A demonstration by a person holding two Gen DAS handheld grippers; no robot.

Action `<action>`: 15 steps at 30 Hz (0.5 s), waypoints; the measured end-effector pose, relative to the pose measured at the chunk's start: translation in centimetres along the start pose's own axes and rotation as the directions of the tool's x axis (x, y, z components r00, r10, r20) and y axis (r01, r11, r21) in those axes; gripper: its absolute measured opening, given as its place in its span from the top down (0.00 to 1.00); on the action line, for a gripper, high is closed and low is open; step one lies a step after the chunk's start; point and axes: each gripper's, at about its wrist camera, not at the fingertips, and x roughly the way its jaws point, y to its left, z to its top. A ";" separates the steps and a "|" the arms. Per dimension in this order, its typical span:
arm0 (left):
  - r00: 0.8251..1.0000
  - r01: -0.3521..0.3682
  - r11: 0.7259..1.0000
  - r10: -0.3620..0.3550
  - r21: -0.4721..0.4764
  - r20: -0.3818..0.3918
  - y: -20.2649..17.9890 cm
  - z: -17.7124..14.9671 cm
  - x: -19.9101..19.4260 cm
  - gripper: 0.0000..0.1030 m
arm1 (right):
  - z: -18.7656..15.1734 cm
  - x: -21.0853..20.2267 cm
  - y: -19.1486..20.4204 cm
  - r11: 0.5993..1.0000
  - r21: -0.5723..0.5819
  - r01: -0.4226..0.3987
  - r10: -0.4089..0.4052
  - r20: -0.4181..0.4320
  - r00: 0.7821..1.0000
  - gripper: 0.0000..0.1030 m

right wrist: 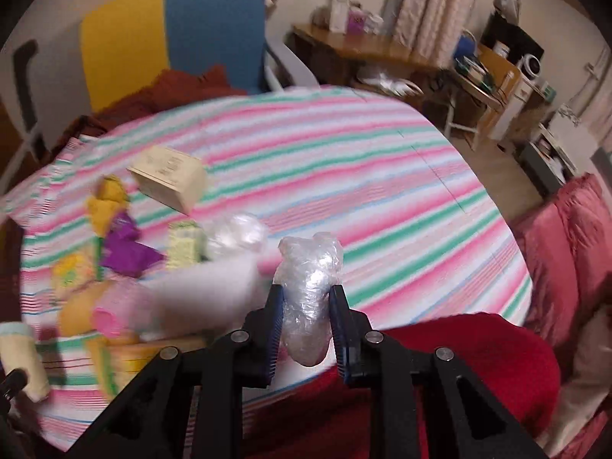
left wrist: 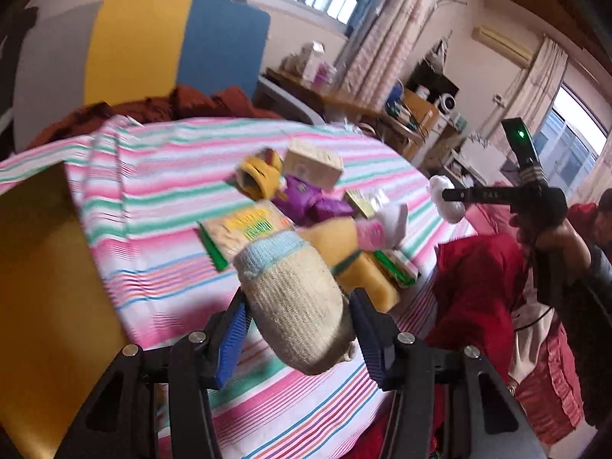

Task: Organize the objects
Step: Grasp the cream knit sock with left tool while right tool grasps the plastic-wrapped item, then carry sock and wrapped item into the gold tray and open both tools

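- Gripping a rolled-up knitted sock (left wrist: 296, 306) is what the left hand-held gripper (left wrist: 298, 329) is doing in the left wrist view: both blue pads are pressing on it and it's hanging clear above the striped bed (left wrist: 172, 191).
- Behind it the pile is sitting mid-bed: a beige box (left wrist: 313, 162), something yellow (left wrist: 258, 178), purple packets (left wrist: 313, 202), a green-edged booklet (left wrist: 244, 229), a yellow sponge (left wrist: 367, 279) and a pink-and-white bundle (left wrist: 378, 225). All bunched together, touching or overlapping.
- Off to the right, the right hand-held gripper (left wrist: 443, 195) is showing up too, carrying a whitish wad above the bed edge.
- Switching to the right wrist view: the right hand-held gripper (right wrist: 306, 313) is clamping a crumpled wad of clear plastic wrap (right wrist: 310, 287), jaws narrow, wad lifted off the sheet.
- The pile is lying to the left here, box (right wrist: 168, 179), purple packets (right wrist: 126, 244), a pale green pack (right wrist: 185, 244), more clear plastic (right wrist: 237, 235), rest too blurry to call.
- The sock (right wrist: 23, 359) is peeking in at the far left edge.
- My guess on progress: early going. Two items are lifted, neither is placed anywhere yet, and most of the heap is looking untouched. No bin or sorted spot is visible, so I can't tell where things are going.
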 end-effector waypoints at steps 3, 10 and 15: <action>0.998 -0.042 0.999 0.043 -0.026 0.052 1.1 0.0 -2.3 0.48 | 0.0 -1.8 3.4 0.996 -0.066 -0.065 0.068 0.040 0.997 0.77; 0.973 -0.177 0.971 0.197 -0.161 0.117 6.1 -1.1 -7.7 0.48 | 0.4 -5.6 13.7 0.942 -0.255 -0.220 0.254 0.109 0.961 0.77; 0.943 -0.268 0.930 0.306 -0.251 0.128 10.2 -2.2 -10.5 0.48 | 0.3 -6.7 21.5 0.866 -0.360 -0.346 0.397 0.076 0.915 0.77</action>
